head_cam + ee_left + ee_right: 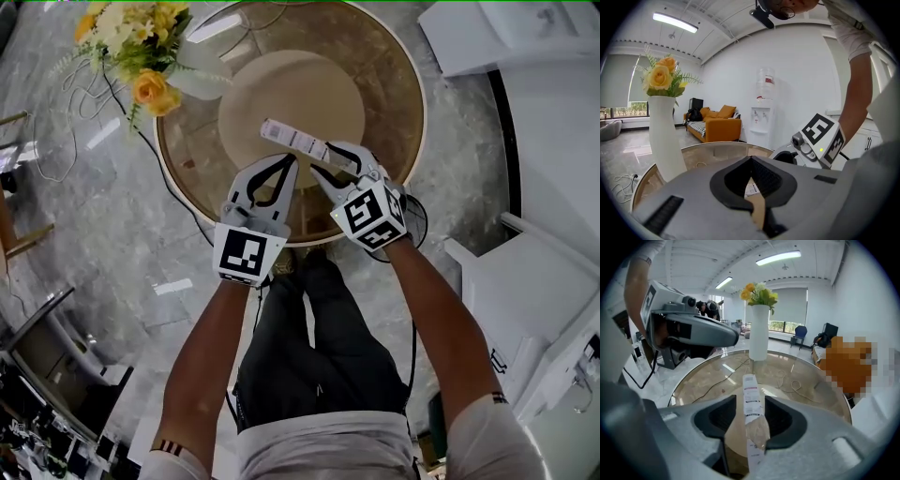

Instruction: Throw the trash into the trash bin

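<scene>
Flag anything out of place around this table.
A printed wrapper strip juts from between the right gripper's parted jaws over the glass table: trash not yet binned. A loose cable trails under the table. Nothing spilled or broken.

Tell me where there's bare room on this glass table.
Bare: the far and right side of the glass table, between the vase of flowers and the right rim. Crowded: the near edge, where left tool, right tool and wrapper strip gather.
</scene>
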Motion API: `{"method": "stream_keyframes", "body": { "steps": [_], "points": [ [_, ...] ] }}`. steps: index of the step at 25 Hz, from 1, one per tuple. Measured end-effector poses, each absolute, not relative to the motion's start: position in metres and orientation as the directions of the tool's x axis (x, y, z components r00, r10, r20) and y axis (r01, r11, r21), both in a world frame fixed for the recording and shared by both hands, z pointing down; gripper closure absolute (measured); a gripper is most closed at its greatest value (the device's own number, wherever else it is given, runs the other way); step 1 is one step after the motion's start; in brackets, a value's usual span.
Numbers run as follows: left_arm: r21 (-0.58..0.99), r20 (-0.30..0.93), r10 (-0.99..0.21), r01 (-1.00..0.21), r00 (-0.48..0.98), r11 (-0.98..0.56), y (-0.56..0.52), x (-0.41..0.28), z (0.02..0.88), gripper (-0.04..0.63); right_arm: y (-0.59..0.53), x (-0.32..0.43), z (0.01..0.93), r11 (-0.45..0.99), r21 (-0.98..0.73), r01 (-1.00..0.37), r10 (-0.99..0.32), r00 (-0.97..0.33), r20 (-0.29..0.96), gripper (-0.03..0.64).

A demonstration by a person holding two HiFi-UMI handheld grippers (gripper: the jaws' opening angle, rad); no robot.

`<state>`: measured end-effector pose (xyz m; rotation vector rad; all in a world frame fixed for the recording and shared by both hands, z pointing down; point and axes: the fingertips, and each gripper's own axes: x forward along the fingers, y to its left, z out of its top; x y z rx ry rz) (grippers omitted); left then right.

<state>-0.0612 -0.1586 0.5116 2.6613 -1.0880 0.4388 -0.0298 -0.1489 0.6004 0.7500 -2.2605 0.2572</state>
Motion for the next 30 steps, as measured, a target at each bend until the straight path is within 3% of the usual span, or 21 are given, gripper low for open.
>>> {"method": "stream_keyframes", "body": {
  "steps": [4,12,22,23,30],
  "points": [
    [0.114,0.356,-0.649,-0.72,0.673,-0.684,-0.163,-0.062,0.518,0.595,-0.153,-0.03,0.619,0.812,0.007,-0.584,-0.408,-0.559,0.722,0.399],
    [0.115,0.374,-0.64,-0.718,0.672,-0.687,-0.16,-0.061,0.525,0.595,-0.157,-0.027,0.642,0.814,-0.014,-0.581,-0.367,-0.533,0.763,0.398],
    [0.123,0.382,-0.634,-0.717,0.672,-0.687,-0.152,-0.061,0.525,0.595,-0.152,-0.016,0.646,0.794,-0.017,-0.608,-0.379,-0.516,0.769,0.558],
    [0.124,0.382,-0.631,-0.714,0.675,-0.689,-0.151,-0.06,0.525,0.595,-0.15,-0.015,0.645,0.792,-0.008,-0.61,-0.386,-0.511,0.768,0.599],
    [0.13,0.378,-0.61,-0.692,0.696,-0.71,-0.141,-0.052,0.526,0.595,-0.135,-0.016,0.634,0.789,0.045,-0.613,-0.437,-0.508,0.742,0.598]
  ]
}}
